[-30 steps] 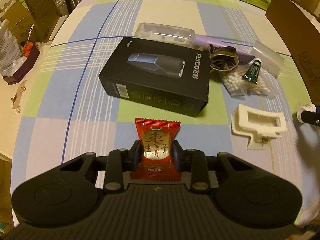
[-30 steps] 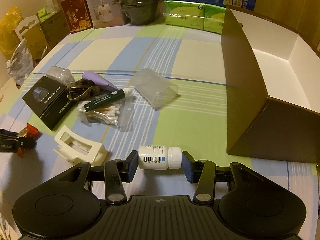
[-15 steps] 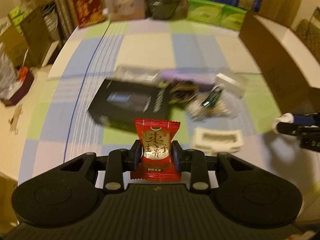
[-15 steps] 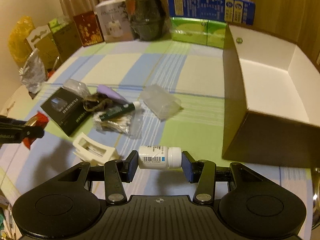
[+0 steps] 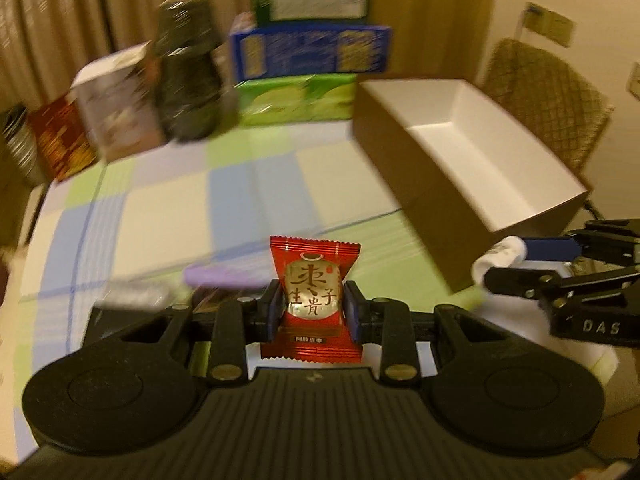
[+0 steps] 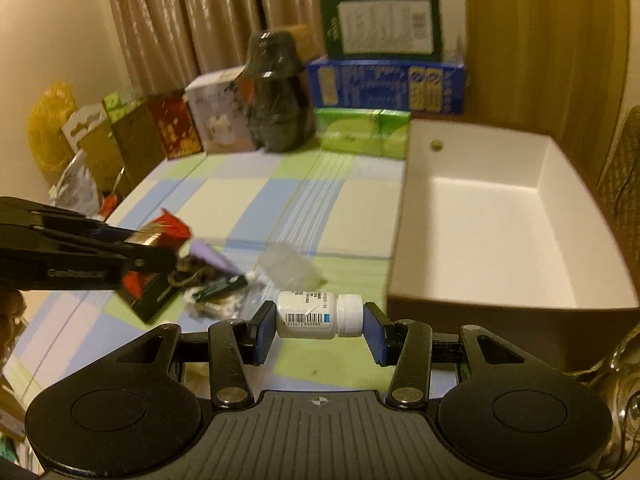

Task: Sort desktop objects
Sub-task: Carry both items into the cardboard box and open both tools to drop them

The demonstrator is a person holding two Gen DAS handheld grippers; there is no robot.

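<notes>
Left wrist view: the left gripper [image 5: 314, 316] grasps a red sweet packet [image 5: 314, 300] upright between its pads, carried above the checked tablecloth [image 5: 168, 216]. The open cardboard box [image 5: 480, 152] lies far right, with the right gripper [image 5: 504, 264] near its front corner.

Right wrist view: the right gripper [image 6: 319, 330] clamps a white pill bottle [image 6: 316, 315] end to end, lying level, just left of the box's near wall. Step in hand: transport. The next move calls for bringing each item over the box's white interior before release.

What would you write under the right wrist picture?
Right tool grips a white pill bottle sideways, near the open brown box.
</notes>
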